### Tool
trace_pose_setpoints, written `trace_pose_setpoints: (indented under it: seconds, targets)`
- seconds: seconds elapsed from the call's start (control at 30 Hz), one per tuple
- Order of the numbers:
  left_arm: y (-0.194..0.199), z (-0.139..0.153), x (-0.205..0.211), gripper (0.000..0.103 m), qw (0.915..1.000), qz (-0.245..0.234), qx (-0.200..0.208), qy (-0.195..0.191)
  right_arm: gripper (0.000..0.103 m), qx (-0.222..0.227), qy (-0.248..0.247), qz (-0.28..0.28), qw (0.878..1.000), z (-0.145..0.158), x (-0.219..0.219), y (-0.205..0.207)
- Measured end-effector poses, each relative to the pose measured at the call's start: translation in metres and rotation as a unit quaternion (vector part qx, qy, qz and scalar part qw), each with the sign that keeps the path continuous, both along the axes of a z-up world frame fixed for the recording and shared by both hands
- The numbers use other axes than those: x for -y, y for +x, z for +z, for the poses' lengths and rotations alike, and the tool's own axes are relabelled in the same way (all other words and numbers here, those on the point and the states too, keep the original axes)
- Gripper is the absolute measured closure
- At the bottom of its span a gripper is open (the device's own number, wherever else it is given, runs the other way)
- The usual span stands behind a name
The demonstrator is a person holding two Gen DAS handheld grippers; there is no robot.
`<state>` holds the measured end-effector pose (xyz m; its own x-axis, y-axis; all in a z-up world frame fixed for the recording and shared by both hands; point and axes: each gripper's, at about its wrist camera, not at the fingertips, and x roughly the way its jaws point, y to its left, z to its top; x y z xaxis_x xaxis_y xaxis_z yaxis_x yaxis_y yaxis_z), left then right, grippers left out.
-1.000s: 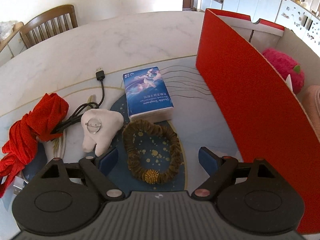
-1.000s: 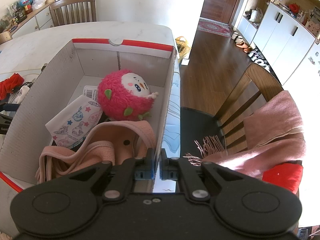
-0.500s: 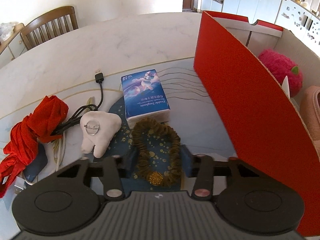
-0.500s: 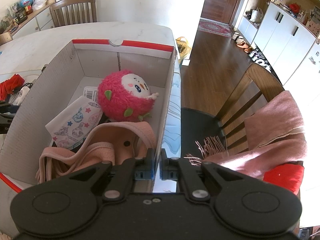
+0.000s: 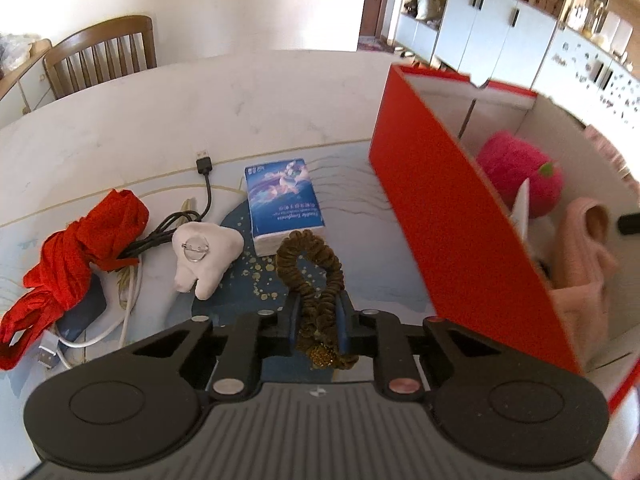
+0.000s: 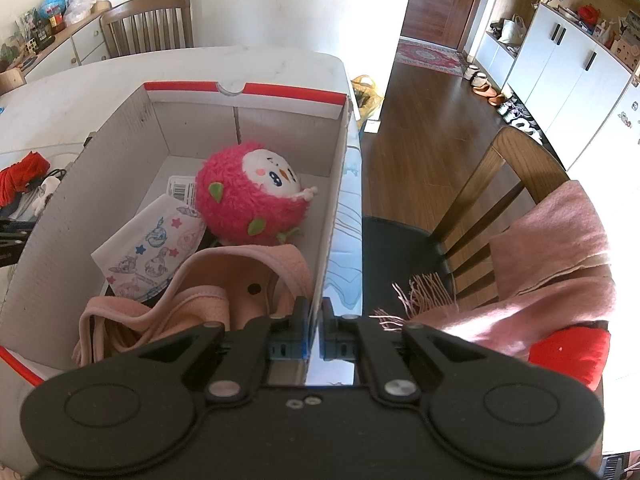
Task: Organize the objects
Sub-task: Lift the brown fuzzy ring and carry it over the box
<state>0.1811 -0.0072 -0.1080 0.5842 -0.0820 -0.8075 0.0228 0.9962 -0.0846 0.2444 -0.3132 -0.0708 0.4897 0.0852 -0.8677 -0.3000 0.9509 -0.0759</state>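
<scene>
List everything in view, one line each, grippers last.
scrunchie: 1, olive-brown, pinched in left gripper
tissue pack: 1, blue, on table
tooth plush: 1, cream, left of tissues
USB cable: 1, black, behind plush
red cloth: 1, far left
box: 1, red outside, on table
plush toy: 1, pink, in box
printed pack: 1, white, in box
pink garment: 1, in box
scarf: 1, pink, over chair
left gripper: jaws just closed on scrunchie
right gripper: clamping box wall
</scene>
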Motion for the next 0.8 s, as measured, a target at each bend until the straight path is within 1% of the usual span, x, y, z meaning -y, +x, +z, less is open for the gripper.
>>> trace_pose_setpoints:
  seconds: [0.27, 0.47, 0.63, 0.8]
  targets:
    - [-0.020, 0.050, 0.003, 0.086, 0.9983, -0.018, 0.034, -0.043, 0.099, 0.000, 0.000, 0.000, 1.000, 0.000, 0.000, 0.000]
    - [-0.027, 0.079, 0.020, 0.086, 0.9950, -0.058, 0.048, -0.065, 0.099, 0.000, 0.000, 0.000, 1.000, 0.000, 0.001, 0.000]
    - [-0.027, 0.092, 0.042, 0.086, 0.9908, -0.099, 0.053, -0.075, 0.099, 0.000, 0.001, 0.000, 1.000, 0.000, -0.001, 0.000]
    - [-0.023, 0.097, 0.066, 0.086, 0.9864, -0.137, 0.051, -0.075, 0.099, 0.000, 0.001, 0.000, 1.000, 0.000, -0.001, 0.000]
